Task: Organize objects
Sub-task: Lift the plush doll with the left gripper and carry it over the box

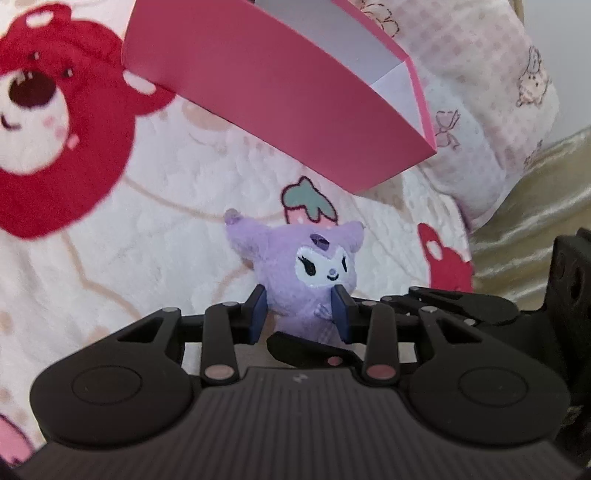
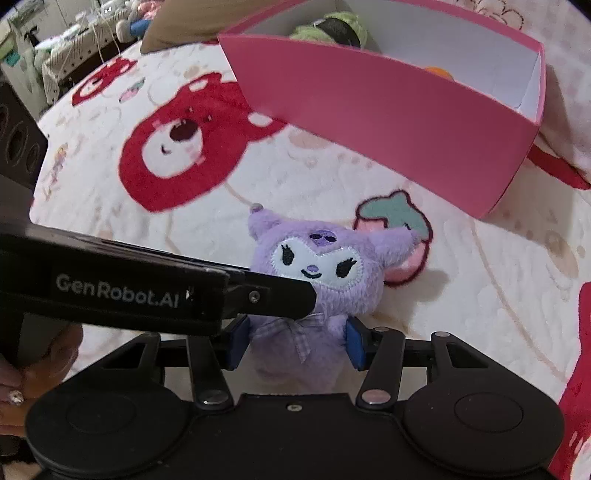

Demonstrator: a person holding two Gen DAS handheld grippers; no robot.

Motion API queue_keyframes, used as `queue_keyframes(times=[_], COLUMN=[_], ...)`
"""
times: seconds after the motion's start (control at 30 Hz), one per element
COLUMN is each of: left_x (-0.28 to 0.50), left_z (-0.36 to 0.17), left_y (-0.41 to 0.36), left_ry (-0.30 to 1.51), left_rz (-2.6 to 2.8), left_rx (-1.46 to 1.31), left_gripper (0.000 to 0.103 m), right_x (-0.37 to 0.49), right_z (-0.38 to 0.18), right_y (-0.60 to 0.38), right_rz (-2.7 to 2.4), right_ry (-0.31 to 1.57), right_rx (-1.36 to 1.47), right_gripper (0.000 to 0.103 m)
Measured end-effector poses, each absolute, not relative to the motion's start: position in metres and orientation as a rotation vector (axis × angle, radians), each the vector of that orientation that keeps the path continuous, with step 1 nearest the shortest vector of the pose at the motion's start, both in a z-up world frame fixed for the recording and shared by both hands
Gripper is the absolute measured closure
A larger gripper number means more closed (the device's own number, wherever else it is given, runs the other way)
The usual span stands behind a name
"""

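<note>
Cream fleece bedding (image 1: 129,258) printed with red bears and strawberries filled both views, and a pink checked pillow (image 1: 491,122) sat at the upper right of the left wrist view. I saw the purple plush toy (image 1: 314,273) standing upright at the centre of that frame, its white embroidered face turned toward my camera. My left gripper (image 1: 301,314) had its blue pads (image 1: 258,314) pressed against the toy's body on both sides, so it was clenched around the plush. From the right wrist view the same toy (image 2: 314,280) sat in the middle of the frame, and my right gripper (image 2: 297,343) had its pads (image 2: 356,343) touching the sides of the toy just below its checked bow. The left tool's black finger crossed in from the left edge and met the toy at its neck. An open pink box (image 2: 388,122) with white inner walls lay beyond the plush, toward the upper right. Inside it I could make out something green (image 2: 328,29) and something orange (image 2: 439,72), but not what they were.
</note>
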State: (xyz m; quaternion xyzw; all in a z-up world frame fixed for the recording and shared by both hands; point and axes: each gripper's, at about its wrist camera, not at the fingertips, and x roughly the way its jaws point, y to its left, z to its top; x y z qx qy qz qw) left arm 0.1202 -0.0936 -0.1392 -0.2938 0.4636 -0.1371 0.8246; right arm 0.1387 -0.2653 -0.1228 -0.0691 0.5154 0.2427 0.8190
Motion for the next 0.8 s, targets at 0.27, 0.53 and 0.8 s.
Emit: queue_keyframes(times=[0.27, 0.53, 0.8], left_x=[0.112, 0.095, 0.083], left_z=[-0.119, -0.097, -0.068], left_y=[-0.085, -0.076, -0.075], left_ry=[1.005, 1.014, 0.999], left_rz=[-0.286, -0.299, -0.336], left_rx=[-0.579, -0.558, -0.522], left_gripper=[0.068, 0.068, 0.069], right_x=[0.136, 0.118, 0.101], right_z=[-0.113, -0.097, -0.075], right_y=[-0.251, -0.239, -0.24], right_rz=[0.492, 0.504, 0.516], right_ry=[1.127, 1.077, 1.008], right_rx=[-0.058, -0.049, -0.006], right_gripper=[0.046, 0.045, 0.045])
